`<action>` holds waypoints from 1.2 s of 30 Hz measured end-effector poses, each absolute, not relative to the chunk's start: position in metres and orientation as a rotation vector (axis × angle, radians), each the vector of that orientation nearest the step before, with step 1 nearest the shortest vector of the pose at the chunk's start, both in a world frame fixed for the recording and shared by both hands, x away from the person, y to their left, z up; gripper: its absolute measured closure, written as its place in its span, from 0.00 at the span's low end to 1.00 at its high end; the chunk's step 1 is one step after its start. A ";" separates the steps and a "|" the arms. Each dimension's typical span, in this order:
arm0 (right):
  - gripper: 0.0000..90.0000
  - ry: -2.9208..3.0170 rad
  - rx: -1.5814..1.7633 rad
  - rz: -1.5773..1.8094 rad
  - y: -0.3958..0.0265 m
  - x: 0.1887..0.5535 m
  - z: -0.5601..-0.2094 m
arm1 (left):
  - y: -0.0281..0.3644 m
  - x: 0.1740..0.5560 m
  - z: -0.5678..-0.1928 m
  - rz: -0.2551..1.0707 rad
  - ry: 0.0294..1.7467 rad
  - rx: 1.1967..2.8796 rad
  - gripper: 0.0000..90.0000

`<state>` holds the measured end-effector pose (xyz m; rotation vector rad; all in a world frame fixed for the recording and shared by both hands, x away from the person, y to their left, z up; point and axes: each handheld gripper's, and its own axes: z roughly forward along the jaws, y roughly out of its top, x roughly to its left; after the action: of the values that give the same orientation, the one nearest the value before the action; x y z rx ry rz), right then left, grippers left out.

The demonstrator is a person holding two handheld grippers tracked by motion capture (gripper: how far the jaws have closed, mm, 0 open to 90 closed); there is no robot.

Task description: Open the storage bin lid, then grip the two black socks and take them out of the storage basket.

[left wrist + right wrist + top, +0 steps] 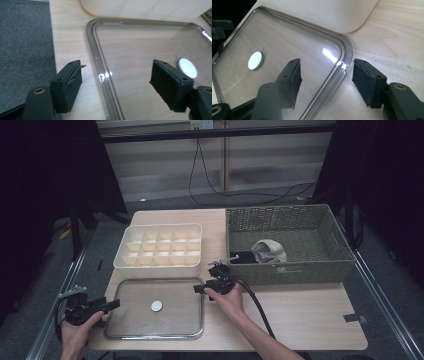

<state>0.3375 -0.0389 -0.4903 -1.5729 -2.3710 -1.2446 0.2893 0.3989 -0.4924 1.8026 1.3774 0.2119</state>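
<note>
Both grippers stand at opposite edges of the clear lid (155,308), which lies flat on the table (300,315) in front of the divided box (159,251). The left gripper (117,82) is wide open, the lid's left rim running between its fingers (68,85) untouched. The right gripper (325,83) is just as open, straddling the right corner of the lid. The step looks like either gripping or letting go. Lifting next would call for both to close on the rim together.
</note>
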 end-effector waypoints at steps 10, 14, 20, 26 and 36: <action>0.40 -2.368 -1.479 -1.340 -0.043 0.334 -0.485 | 0.379 0.283 -0.478 0.244 1.321 1.838 0.14; 0.40 -2.357 -1.468 -1.368 -0.046 0.333 -0.481 | 0.374 0.283 -0.471 0.232 1.310 1.814 0.10; 0.41 -2.364 -1.439 -1.409 -0.053 0.330 -0.477 | 0.361 0.279 -0.461 0.235 1.237 1.826 0.07; 0.38 -2.360 -1.411 -1.457 -0.058 0.328 -0.471 | 0.348 0.277 -0.456 0.216 1.149 1.858 0.04; 0.38 -2.387 -1.345 -1.500 -0.062 0.324 -0.460 | 0.317 0.264 -0.456 0.208 1.115 1.852 0.05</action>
<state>0.3238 -0.0624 -0.4596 -1.3449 -2.3865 -1.5004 0.2645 0.3175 -0.4557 1.8523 1.1154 0.2081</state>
